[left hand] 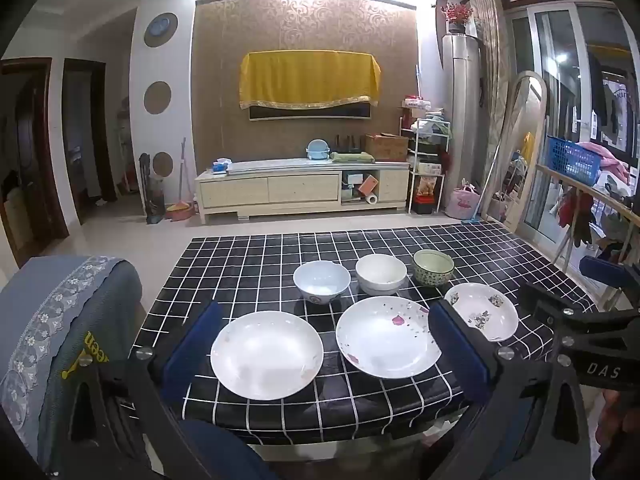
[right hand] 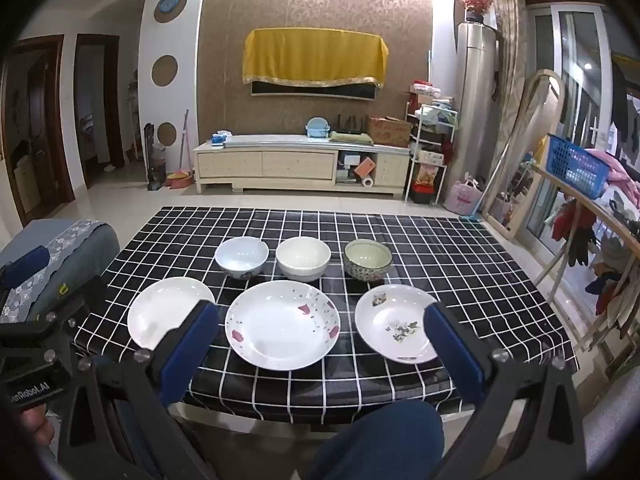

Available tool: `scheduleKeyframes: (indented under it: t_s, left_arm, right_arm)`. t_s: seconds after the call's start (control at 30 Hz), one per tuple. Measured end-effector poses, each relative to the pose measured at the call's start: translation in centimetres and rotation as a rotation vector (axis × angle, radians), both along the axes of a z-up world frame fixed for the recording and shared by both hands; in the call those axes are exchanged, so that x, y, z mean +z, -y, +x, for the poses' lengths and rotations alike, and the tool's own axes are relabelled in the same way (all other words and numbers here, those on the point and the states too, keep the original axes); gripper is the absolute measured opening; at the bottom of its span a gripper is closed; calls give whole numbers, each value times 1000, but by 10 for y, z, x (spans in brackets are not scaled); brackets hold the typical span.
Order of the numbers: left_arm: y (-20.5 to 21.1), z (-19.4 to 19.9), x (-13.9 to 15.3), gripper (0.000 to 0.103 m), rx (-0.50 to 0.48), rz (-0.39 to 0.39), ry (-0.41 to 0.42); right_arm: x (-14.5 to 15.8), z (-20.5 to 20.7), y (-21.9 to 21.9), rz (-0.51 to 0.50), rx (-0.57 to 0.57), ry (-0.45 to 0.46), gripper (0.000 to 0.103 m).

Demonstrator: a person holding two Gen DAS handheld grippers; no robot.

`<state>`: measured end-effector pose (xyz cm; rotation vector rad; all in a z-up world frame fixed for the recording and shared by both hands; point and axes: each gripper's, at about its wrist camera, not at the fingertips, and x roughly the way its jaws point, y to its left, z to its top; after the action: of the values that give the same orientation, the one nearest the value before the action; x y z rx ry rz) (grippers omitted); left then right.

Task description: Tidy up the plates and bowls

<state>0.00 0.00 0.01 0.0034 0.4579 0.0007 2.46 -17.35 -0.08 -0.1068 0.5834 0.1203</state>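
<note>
Both grippers hover at the near edge of the bench (right hand: 440, 240), left gripper (left hand: 324, 344) and right gripper (right hand: 322, 340) with fingers spread wide, holding nothing. Three plates (right hand: 282, 325) line the near row, three bowls (right hand: 303, 258) just behind.

The tablecloth (right hand: 440, 248) is black with a white grid. At frame centre, a white plate (right hand: 282, 324) carries pink petals and dark specks; the white plate (right hand: 394, 322) to its right has grey-green motifs. The right bowl (right hand: 368, 259) is green-patterned. Upper centre, a yellow cloth (right hand: 315, 56) hangs on brown swirl-patterned wallpaper (right hand: 320, 8).
</note>
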Motion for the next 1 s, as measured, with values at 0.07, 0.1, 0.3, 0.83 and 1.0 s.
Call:
scheduleKeyframes:
  t_s: [0.07, 0.1, 0.3, 0.83, 1.0]
  left_arm:
    - [0, 0, 0, 102, -1, -3, 0]
    - [0, 0, 0, 102, 0, -3, 0]
    - [2, 1, -1, 102, 0, -5, -2]
    - [4, 1, -3, 102, -5, -14, -1]
    - [2, 0, -1, 102, -8, -20, -2]
  right_arm:
    - [0, 0, 0, 1, 2, 3, 103]
    - [0, 0, 0, 1, 1, 2, 103]
    - [-1, 0, 0, 4, 0, 0, 103]
    - [-2, -2, 0, 12, 5, -1, 103]
    - [1, -5, 5, 47, 10, 5, 103]
